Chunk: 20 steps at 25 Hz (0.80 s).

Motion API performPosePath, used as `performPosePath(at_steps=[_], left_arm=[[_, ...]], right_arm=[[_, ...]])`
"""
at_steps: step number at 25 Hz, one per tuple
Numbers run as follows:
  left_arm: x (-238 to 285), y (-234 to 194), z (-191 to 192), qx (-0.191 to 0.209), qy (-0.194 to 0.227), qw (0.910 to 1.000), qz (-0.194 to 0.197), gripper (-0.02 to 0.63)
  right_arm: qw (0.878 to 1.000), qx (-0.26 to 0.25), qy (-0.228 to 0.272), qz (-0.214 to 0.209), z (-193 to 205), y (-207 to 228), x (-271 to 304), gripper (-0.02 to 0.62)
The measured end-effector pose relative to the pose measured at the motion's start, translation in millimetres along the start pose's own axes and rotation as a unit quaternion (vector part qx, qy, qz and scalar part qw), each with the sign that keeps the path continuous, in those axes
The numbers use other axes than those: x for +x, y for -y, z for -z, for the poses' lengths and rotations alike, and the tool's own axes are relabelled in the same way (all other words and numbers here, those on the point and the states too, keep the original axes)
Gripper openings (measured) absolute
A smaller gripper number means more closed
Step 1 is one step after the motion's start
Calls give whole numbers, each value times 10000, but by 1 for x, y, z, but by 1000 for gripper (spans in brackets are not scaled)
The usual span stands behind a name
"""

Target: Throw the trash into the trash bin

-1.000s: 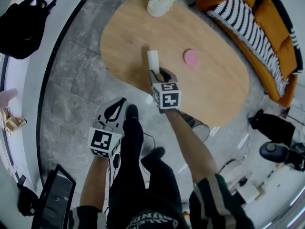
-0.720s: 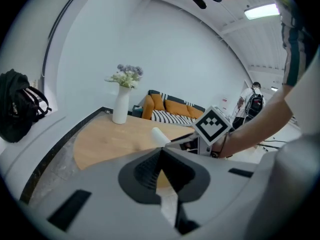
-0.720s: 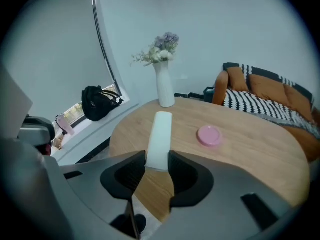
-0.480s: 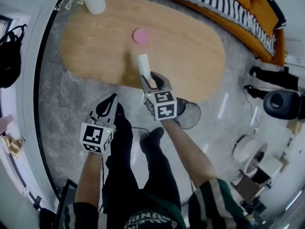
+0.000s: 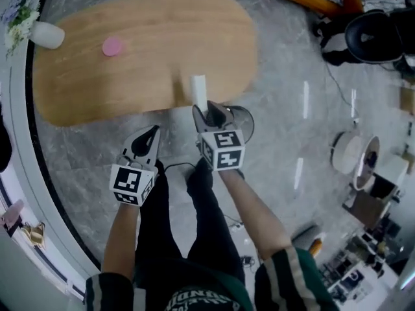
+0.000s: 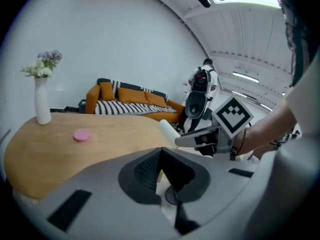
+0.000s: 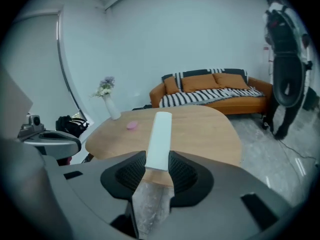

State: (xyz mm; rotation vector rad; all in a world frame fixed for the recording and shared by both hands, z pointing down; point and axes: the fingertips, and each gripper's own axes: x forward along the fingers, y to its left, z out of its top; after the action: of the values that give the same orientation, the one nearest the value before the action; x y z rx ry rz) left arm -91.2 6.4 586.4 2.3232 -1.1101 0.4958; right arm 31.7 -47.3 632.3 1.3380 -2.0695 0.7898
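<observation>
Right gripper (image 5: 209, 112) had its jaws part-way closed, clamped on the lower end of a white flat rectangular strip (image 7: 159, 139), the task's trash, which stuck out forward past the fingertips. That grip looked the same as a second before. Left gripper (image 5: 148, 138) had its jaws closed tip to tip with nothing between them, also as before, and hung beside the right one, slightly lower in the head view.

What differed was the setting around them. A second earlier the oval wooden table (image 5: 149, 57) filled the upper middle of the head view, with the white vase of flowers (image 5: 47, 35) at the top centre. Now the table had swung to the upper left, the vase sat at the left edge, and the small pink disc (image 5: 112, 45) lay near it on the tabletop. The orange sofa with a striped throw (image 7: 215, 89), broad at the right before, was only a thin strip along the top of the head view.

The strip had earlier shown over the middle of the table; now its tip stood over the table's near edge. The round dark-rimmed bin (image 5: 243, 116) on the grey stone floor (image 5: 292, 109) had earlier lain down by the right forearm; now it sat just beside the right gripper's jaws, at their right, partly hidden by them. The strip was not in it.
</observation>
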Motion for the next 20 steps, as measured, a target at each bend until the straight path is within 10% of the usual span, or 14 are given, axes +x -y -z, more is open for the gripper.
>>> performPosePath(at_steps=[9, 20], left_arm=[[70, 80, 25, 820, -504, 9909, 941, 0], [115, 113, 73, 1145, -755, 9836, 1175, 0]], right_arm=[[9878, 1208, 288, 934, 84, 107, -59, 141], [9717, 1862, -306, 1422, 217, 180, -40, 141]])
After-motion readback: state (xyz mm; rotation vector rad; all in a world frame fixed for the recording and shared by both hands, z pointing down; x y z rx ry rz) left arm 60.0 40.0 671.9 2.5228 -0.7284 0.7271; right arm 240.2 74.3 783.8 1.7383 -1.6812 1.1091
